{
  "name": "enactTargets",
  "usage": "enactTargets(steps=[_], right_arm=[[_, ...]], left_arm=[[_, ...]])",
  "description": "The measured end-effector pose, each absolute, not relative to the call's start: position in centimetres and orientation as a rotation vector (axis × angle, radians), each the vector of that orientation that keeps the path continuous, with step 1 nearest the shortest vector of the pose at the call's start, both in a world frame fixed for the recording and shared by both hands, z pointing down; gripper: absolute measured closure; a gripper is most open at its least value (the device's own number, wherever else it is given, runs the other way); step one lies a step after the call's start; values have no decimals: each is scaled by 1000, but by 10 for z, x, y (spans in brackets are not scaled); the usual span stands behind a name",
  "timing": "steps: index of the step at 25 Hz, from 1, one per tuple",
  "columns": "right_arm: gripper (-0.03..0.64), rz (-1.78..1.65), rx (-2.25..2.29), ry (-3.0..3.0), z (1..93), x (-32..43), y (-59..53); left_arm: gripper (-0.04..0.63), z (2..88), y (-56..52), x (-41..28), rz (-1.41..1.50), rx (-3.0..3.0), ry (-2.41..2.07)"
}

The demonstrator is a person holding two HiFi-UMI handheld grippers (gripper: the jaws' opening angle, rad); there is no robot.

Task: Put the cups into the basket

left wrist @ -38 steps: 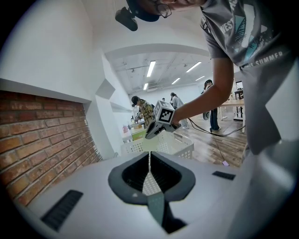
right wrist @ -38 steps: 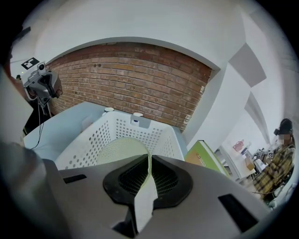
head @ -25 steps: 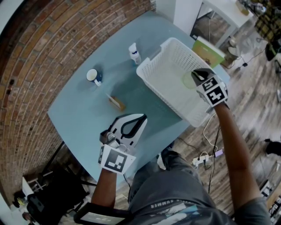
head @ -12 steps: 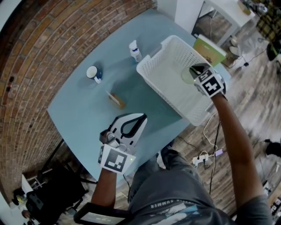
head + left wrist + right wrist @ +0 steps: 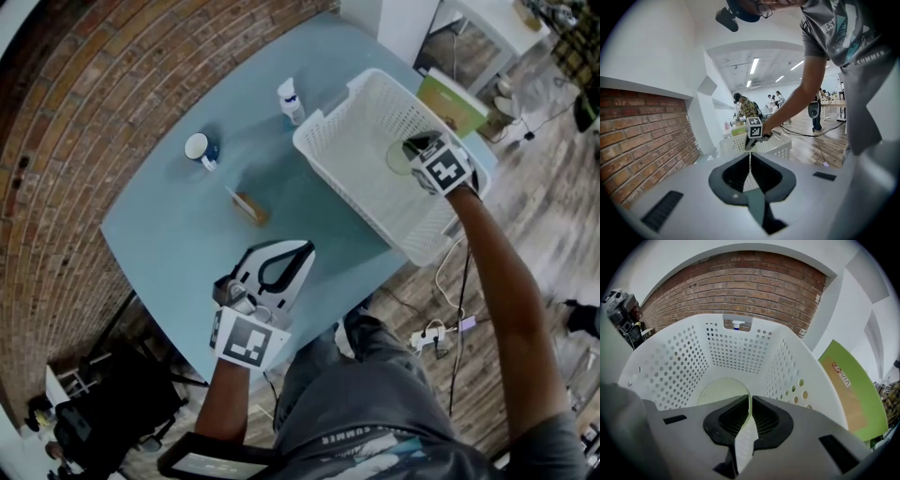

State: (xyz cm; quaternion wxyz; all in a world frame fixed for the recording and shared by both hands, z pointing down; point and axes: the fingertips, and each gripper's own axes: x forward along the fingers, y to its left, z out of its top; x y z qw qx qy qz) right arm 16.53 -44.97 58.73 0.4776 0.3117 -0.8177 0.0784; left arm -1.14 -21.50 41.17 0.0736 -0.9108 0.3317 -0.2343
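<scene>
Right gripper [image 5: 413, 147] fingers pinch the rim of the green cup [image 5: 400, 157], low inside the white basket [image 5: 349, 178]. Left gripper [image 5: 304, 249] fingers closed, empty, above the counter [image 5: 178, 234]. Blue-white cup [image 5: 199, 150] stands on the counter.

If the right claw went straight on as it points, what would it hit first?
Probably the floor or far wall of the white basket; the right claw, shut on the green cup, points into it.

Left tongs [image 5: 750, 159] pressed together, empty, facing the white basket [image 5: 780, 149].
</scene>
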Motion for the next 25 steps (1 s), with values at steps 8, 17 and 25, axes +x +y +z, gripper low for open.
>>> enactTargets(steps=[8, 17, 25], right_arm=[[584, 252, 724, -1996, 613, 162, -446], [584, 299, 705, -1970, 631, 165, -439], [583, 341, 691, -1943, 641, 168, -438]], left_arm=[[581, 419, -216, -11, -717, -2748, 1007], [581, 422, -222, -9, -723, -2758, 1001], [581, 424, -223, -9, -727, -2761, 993]])
